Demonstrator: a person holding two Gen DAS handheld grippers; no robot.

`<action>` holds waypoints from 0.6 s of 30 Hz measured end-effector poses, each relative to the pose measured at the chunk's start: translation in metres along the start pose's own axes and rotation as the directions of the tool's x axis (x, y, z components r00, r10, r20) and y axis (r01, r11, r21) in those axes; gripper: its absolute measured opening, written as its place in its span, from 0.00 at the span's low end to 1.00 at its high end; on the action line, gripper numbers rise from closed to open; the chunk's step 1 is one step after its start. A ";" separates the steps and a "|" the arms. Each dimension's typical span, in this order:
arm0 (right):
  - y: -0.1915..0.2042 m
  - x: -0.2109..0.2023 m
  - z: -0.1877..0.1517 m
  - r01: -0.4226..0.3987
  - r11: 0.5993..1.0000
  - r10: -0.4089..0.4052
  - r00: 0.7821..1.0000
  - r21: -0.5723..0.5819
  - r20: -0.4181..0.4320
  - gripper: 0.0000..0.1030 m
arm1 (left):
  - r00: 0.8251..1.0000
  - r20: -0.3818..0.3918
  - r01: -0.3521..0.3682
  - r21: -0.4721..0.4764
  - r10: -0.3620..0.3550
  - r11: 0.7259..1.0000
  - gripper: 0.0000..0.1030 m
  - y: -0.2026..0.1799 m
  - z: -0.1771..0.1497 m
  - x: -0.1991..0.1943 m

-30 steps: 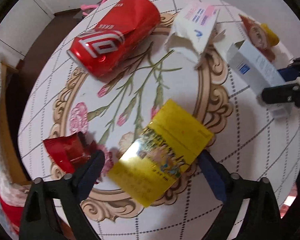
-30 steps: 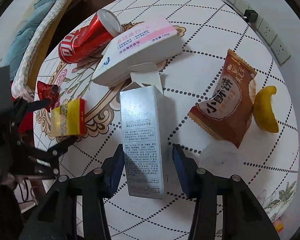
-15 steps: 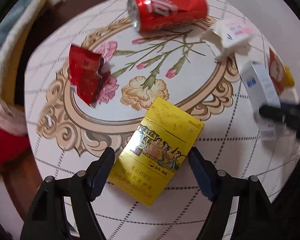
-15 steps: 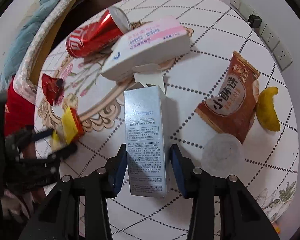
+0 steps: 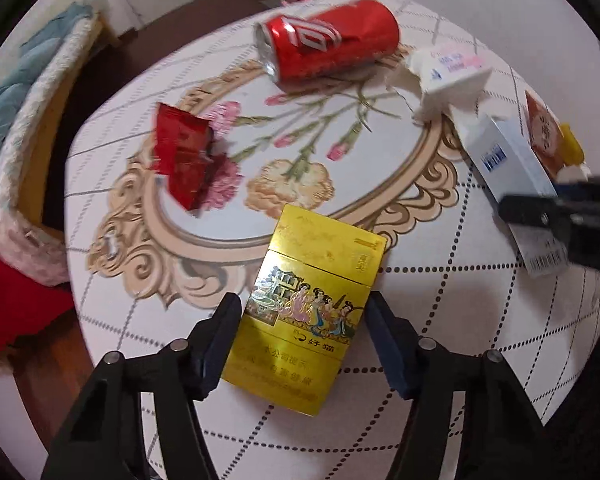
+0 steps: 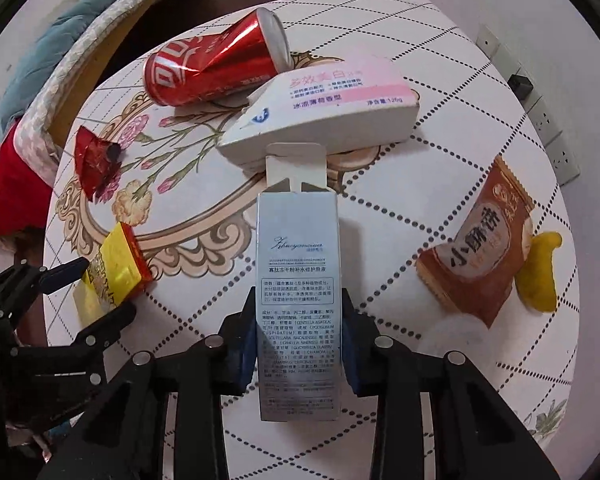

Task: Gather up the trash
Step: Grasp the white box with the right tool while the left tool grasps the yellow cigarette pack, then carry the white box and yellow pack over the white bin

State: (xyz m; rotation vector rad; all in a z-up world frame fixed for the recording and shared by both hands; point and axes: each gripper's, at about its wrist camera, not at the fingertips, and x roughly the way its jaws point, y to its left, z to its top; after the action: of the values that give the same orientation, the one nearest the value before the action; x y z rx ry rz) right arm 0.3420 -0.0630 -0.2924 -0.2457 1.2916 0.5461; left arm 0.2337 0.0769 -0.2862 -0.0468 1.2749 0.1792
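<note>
A yellow cigarette pack [image 5: 312, 312] lies flat on the round table [image 5: 440, 320], between the fingers of my left gripper [image 5: 300, 336]. The jaws are closing; the left pad touches the pack and a thin gap stays at the right pad. My right gripper [image 6: 298, 340] is closing on a tall silver carton [image 6: 298, 248], both pads against its sides. In the left wrist view that carton [image 5: 508, 164] lies at the right edge. A crushed red can [image 6: 216, 68], a white-and-pink toothpaste box [image 6: 328, 108] and a red wrapper [image 6: 96, 160] lie farther back.
A brown snack packet [image 6: 480, 248] and a yellow scrap [image 6: 540, 272] lie on the table's right side. A bed with blue and red bedding [image 6: 40, 80] stands left of the table. Wall sockets [image 6: 548, 120] sit behind it on the right.
The left gripper has shifted and rolled so the yellow pack lines up between its fingers, and its jaws have narrowed. The right jaws have narrowed onto the silver carton.
</note>
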 end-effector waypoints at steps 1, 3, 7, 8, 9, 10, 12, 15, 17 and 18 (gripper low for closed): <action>0.000 -0.004 -0.004 -0.013 1.000 0.013 1.000 0.002 0.010 0.35 | 1.000 0.021 -0.013 -0.029 0.014 0.999 0.59 0.001 -0.004 -0.008; 0.004 -0.013 -0.011 -0.030 1.000 0.030 0.999 -0.007 0.029 0.35 | 0.999 0.040 -0.035 -0.071 0.037 0.997 0.58 0.003 -0.012 -0.021; 0.018 -0.035 -0.027 -0.071 0.997 0.073 0.995 -0.033 0.069 0.35 | 0.986 0.125 -0.083 -0.182 0.106 0.980 0.57 0.011 -0.033 -0.064; 0.023 -0.042 -0.031 -0.087 0.995 0.090 0.992 -0.040 0.083 0.35 | 0.983 0.145 -0.080 -0.209 0.112 0.975 0.57 0.014 -0.039 -0.075; 0.029 -0.048 -0.035 -0.103 0.993 0.107 0.990 -0.050 0.091 0.35 | 0.980 0.162 -0.075 -0.236 0.115 0.969 0.57 0.019 -0.043 -0.085; 0.032 -0.053 -0.037 -0.111 0.992 0.116 0.989 -0.056 0.095 0.35 | 0.976 0.182 -0.072 -0.263 0.123 0.962 0.57 0.024 -0.048 -0.097; 0.046 -0.066 -0.043 -0.143 0.986 0.152 0.983 -0.081 0.106 0.35 | 0.967 0.216 -0.068 -0.307 0.139 0.949 0.57 0.038 -0.055 -0.113; 0.077 -0.082 -0.049 -0.185 0.975 0.200 0.973 -0.127 0.118 0.35 | 0.952 0.259 -0.058 -0.378 0.165 0.924 0.57 0.062 -0.071 -0.141; 0.097 -0.091 -0.053 -0.214 0.964 0.234 0.965 -0.157 0.119 0.35 | 0.945 0.273 -0.053 -0.415 0.180 0.908 0.57 0.083 -0.084 -0.154; 0.111 -0.095 -0.054 -0.235 0.956 0.258 0.959 -0.178 0.118 0.35 | 0.941 0.280 -0.050 -0.439 0.190 0.897 0.57 0.096 -0.090 -0.159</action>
State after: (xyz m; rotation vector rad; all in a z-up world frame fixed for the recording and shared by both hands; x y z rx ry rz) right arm 0.2235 -0.0176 -0.2021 -0.1773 1.1490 0.8700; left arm 0.0882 0.1421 -0.1545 -0.3048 0.8962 0.5540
